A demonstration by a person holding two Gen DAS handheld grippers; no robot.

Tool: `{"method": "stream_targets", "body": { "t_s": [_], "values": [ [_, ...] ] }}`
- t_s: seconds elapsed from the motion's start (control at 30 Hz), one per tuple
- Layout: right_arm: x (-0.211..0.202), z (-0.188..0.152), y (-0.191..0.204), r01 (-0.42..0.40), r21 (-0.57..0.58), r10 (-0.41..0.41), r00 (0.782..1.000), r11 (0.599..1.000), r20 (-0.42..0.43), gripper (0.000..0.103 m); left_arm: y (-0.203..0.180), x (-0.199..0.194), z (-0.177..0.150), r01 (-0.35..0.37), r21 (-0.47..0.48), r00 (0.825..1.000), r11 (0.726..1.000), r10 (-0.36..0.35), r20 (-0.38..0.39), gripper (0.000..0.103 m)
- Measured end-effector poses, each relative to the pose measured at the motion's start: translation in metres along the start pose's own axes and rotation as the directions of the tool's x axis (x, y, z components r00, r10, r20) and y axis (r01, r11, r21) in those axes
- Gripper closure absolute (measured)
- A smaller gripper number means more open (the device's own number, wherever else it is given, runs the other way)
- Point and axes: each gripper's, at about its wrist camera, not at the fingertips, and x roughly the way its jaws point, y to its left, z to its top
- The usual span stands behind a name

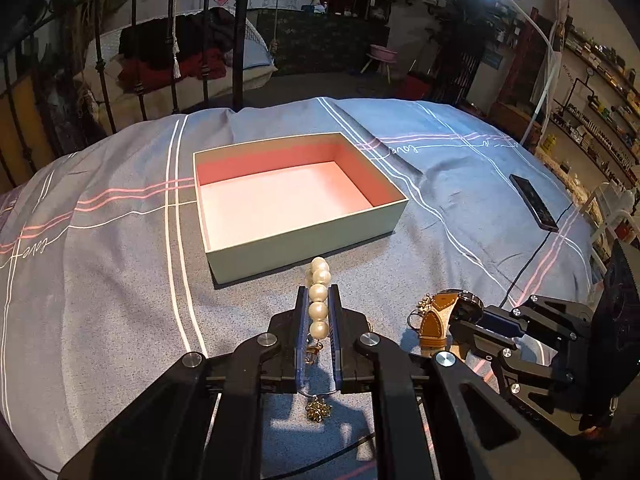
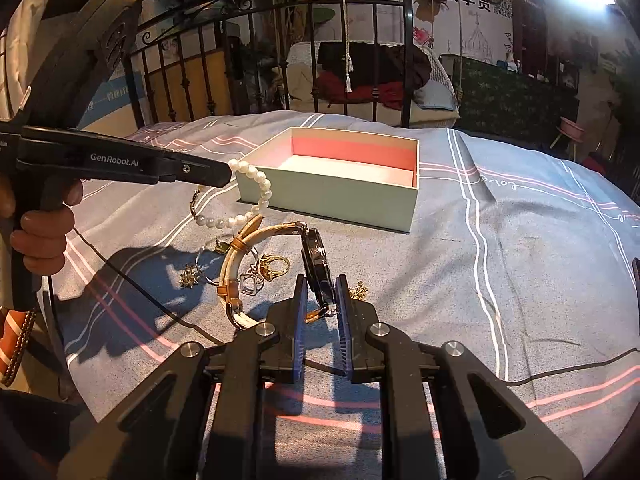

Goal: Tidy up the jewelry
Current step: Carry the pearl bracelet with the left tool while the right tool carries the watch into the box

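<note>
Between the fingers of the left gripper (image 1: 319, 312) sits a string of big white pearls (image 1: 319, 294). The fingers pinch it tight, and in the right wrist view the rest of the string hangs down in a curve from the tip, off the bed. A small gold clasp dangles at its near end.

The right gripper (image 2: 321, 292) has its fingers squeezed on a black round watch (image 2: 318, 264). The watch has a tan strap (image 2: 236, 264) that loops out to the left of the fingers.

Beside the strap, more small things lie on the blue bedcover (image 1: 100, 280). I see a gold ring (image 2: 274, 266), a silver square ring (image 2: 251, 282) and a tiny gold flower piece (image 2: 189, 276). Another little gold piece (image 2: 359, 291) peeks out just right of the right fingers.

Past both grippers, an open box (image 1: 304, 236) rests on the bedcover. It is pale green outside and pink inside, and nothing lies in it.

Farther off to the right, a black phone (image 1: 534, 202) lies flat on the cover. A hand (image 2: 40, 236) grips the handle of the left gripper.
</note>
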Motion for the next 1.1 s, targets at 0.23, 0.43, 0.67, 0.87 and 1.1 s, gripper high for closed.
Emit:
{"method": "stream_targets", "body": {
  "t_s": [0.23,0.43,0.67,0.87,1.1],
  "values": [
    [-0.006,0.006,-0.004,0.000,0.006,0.000,1.000,1.000,0.027,0.088,0.000,-0.015,0.009,0.002,-0.011,1.000,1.000,-0.002,0.030,0.094],
    [-0.007,0.029,-0.009,0.003,0.002,-0.003,0.998,1.000,0.068,0.088,-0.005,-0.019,0.022,-0.017,-0.010,0.998,1.000,0.018,0.057,0.094],
    [0.006,0.075,-0.017,0.012,-0.007,-0.011,0.994,1.000,0.110,0.088,-0.004,-0.016,0.051,-0.028,-0.031,0.995,0.999,0.031,0.098,0.094],
    [0.028,0.122,-0.033,0.003,0.049,-0.008,0.994,0.999,0.113,0.088,0.003,-0.007,0.082,-0.060,-0.055,0.990,0.997,0.066,0.125,0.094],
    [0.071,0.156,-0.050,0.039,0.076,-0.044,0.997,0.996,0.065,0.088,0.013,0.022,0.109,-0.090,-0.092,0.990,0.992,0.099,0.096,0.094]
  ]
}}
